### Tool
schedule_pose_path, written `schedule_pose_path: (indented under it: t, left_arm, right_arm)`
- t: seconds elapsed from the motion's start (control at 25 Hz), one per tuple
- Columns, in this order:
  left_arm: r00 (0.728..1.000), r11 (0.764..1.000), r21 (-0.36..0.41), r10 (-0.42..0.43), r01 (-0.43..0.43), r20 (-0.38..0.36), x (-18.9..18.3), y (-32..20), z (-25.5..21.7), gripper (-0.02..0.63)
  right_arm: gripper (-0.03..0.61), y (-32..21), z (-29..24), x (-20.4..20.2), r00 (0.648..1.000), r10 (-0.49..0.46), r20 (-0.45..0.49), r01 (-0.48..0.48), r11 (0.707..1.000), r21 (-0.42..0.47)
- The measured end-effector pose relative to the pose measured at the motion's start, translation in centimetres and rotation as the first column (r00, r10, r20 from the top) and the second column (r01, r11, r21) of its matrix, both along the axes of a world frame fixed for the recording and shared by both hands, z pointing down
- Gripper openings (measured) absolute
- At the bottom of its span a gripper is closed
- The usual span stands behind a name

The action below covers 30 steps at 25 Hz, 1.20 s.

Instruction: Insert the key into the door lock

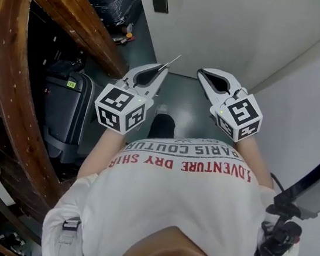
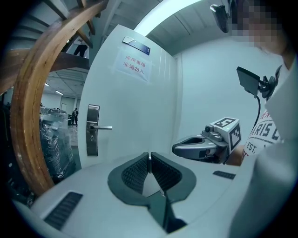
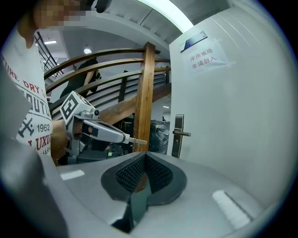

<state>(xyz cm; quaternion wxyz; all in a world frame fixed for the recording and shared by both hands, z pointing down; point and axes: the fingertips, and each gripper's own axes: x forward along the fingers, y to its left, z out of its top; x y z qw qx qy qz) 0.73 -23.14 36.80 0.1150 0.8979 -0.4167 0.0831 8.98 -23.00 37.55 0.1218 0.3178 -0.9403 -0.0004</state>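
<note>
Left claw (image 1: 163, 69) pinching thin silver key (image 1: 173, 61), right claw (image 1: 203, 73) closed empty; white door (image 1: 239, 29) far, curved wooden banister (image 1: 8, 73) left, dark floor (image 1: 183, 95)

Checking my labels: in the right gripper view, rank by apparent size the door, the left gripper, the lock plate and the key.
1. door
2. left gripper, nearer, so it looks bigger
3. lock plate
4. key

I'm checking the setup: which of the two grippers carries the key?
The left gripper: the key sticks out from its closed tips. The right gripper is shut with nothing in it.
</note>
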Motion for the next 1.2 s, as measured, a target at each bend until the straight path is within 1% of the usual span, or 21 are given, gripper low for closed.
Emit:
schedule_pose_path:
  t: [0.2, 0.36, 0.64, 0.8, 1.0, 1.12, 1.2]
  left_arm:
    - [1.0, 1.0, 0.016, 0.014, -0.014, -0.004, -1.0, -5.3, -0.5, 0.023]
    - [1.0, 1.0, -0.003, 0.014, -0.014, -0.017, -2.5, -10.2, 0.2, 0.023]
    - [1.0, 0.999, -0.034, -0.006, 0.006, -0.017, -5.5, -17.7, 1.3, 0.023]
    - [1.0, 0.998, -0.058, -0.009, 0.009, -0.012, -6.5, -20.1, 2.2, 0.023]
    - [1.0, 0.997, -0.083, 0.005, -0.006, -0.014, -6.7, -21.7, 2.9, 0.023]
    - [1.0, 0.996, -0.086, 0.004, -0.006, -0.018, -7.2, -22.5, 2.9, 0.023]
    - [1.0, 0.996, -0.091, -0.001, -0.001, -0.023, -7.7, -22.9, 2.9, 0.023]
  right_arm:
    - [0.002, -5.1, -0.6, -1.1, 1.0, 0.01, -0.005, -0.01, 1.0, 0.014]
    - [0.002, -10.0, 0.1, -2.5, 1.0, 0.025, -0.001, -0.025, 1.0, -0.004]
    - [0.003, -17.9, 1.0, -5.4, 1.0, 0.019, 0.005, -0.018, 0.999, -0.027]
    - [0.002, -20.8, 1.9, -5.8, 1.0, 0.027, 0.001, -0.027, 0.999, -0.045]
    - [0.003, -23.1, 2.5, -5.9, 0.999, 0.045, -0.004, -0.045, 0.997, -0.059]
    - [0.003, -24.9, 2.3, -5.8, 0.997, 0.071, -0.016, -0.071, 0.997, -0.042]
    - [0.005, -26.3, 1.7, -5.7, 0.996, 0.084, -0.023, -0.084, 0.996, -0.014]
